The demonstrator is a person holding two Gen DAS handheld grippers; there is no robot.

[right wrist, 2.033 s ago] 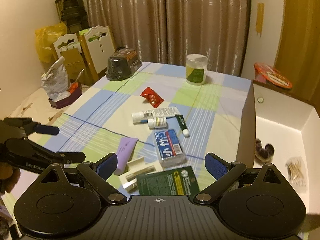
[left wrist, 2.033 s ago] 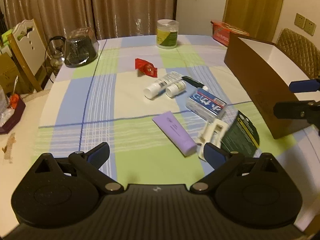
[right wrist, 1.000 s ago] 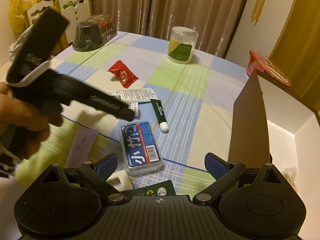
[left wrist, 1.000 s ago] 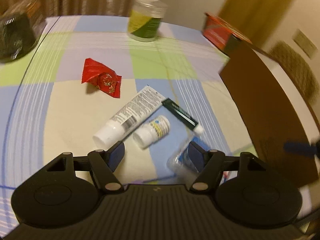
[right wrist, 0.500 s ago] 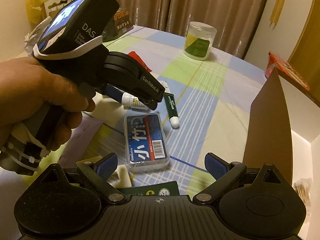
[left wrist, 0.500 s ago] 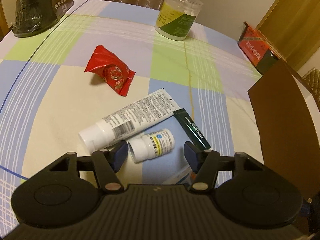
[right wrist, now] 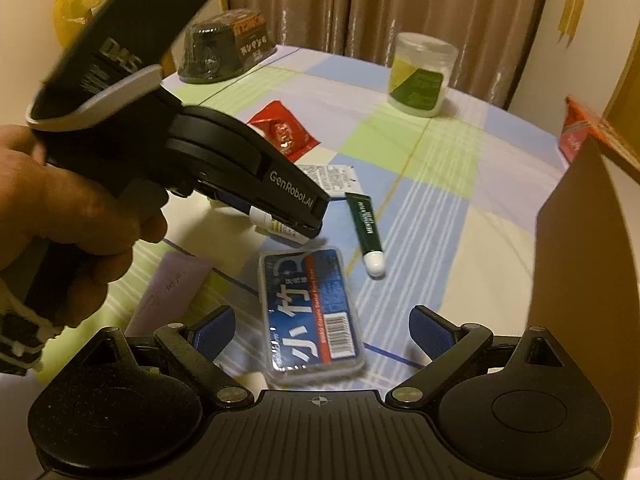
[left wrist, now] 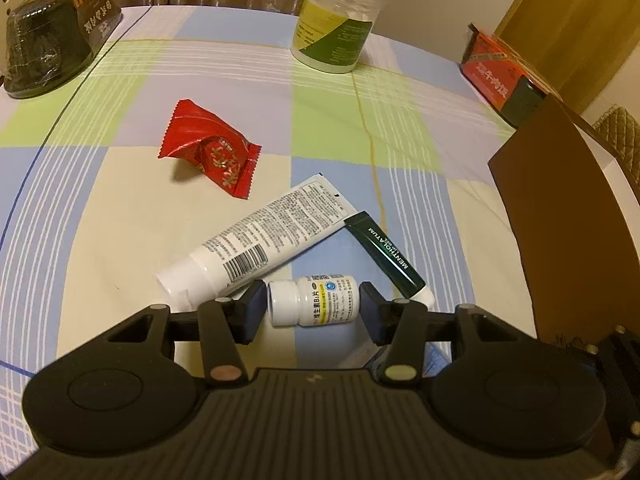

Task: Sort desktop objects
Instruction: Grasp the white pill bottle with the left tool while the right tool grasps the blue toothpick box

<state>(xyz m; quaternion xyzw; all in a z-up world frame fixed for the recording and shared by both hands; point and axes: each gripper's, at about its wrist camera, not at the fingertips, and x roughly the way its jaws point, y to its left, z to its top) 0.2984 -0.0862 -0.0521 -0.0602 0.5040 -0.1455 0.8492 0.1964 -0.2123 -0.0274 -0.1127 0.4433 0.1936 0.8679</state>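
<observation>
Closing in from both sides, the left claw [left wrist: 313,309] brackets a small white pill bottle [left wrist: 314,300] lying on its side on the checked tabletop [left wrist: 120,208]. Its jaws have just been narrowing and stand partly open, one pad by the cap and one by the base, with thin gaps showing, so no firm grip is evident. The bottle lies just below a white tube [left wrist: 256,236] and beside a dark green lip-balm stick [left wrist: 382,254]; a red snack packet [left wrist: 212,152] sits farther up the cloth.

The right claw [right wrist: 322,336] hangs wide open and empty over a blue-labelled clear case [right wrist: 310,312], its pads well clear of the case's sides. In that view a hand [right wrist: 68,216] grips the left tool, whose fingers hide most of the bottle. A purple tube [right wrist: 168,292] is partly covered and blurred. The brown box [right wrist: 580,280] is cut off at the right edge, its inside unseen, and the case's near end slips under the claw's body.
</observation>
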